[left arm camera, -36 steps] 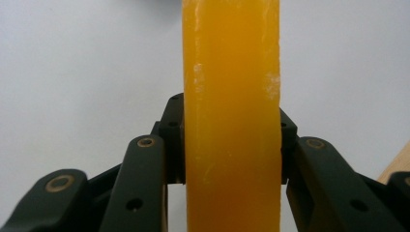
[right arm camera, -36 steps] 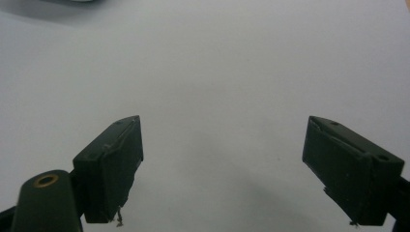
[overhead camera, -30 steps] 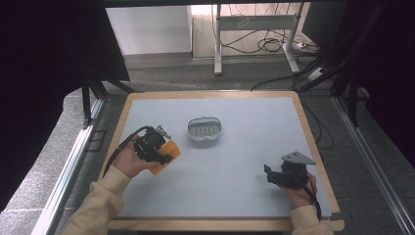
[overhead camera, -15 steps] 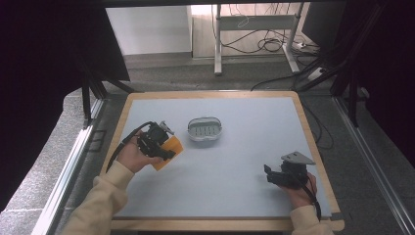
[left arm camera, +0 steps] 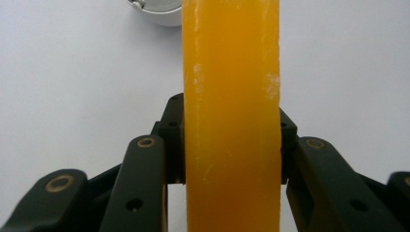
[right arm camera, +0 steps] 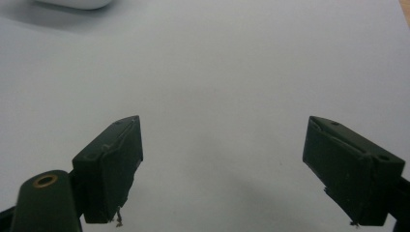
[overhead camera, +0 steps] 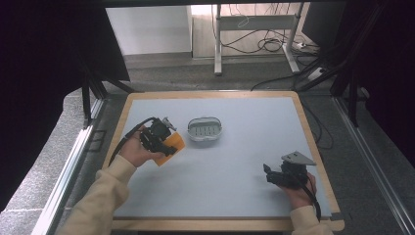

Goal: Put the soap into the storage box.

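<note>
- Soap, an orange bar (left arm camera: 231,121), sits clamped between the jaws of my left claw (overhead camera: 164,142), left of centre in the high view, where the bar (overhead camera: 172,146) shows just above the desk (overhead camera: 235,196).
- In the left gripper view the bar runs from top to bottom through the middle of the frame.
- A white slotted dish (overhead camera: 205,128) stands on the desk just right of the bar, apart from it.
- My right claw (right arm camera: 237,169) gapes wide over bare desk, holding nothing, at the lower right of the high view (overhead camera: 270,174).
</note>
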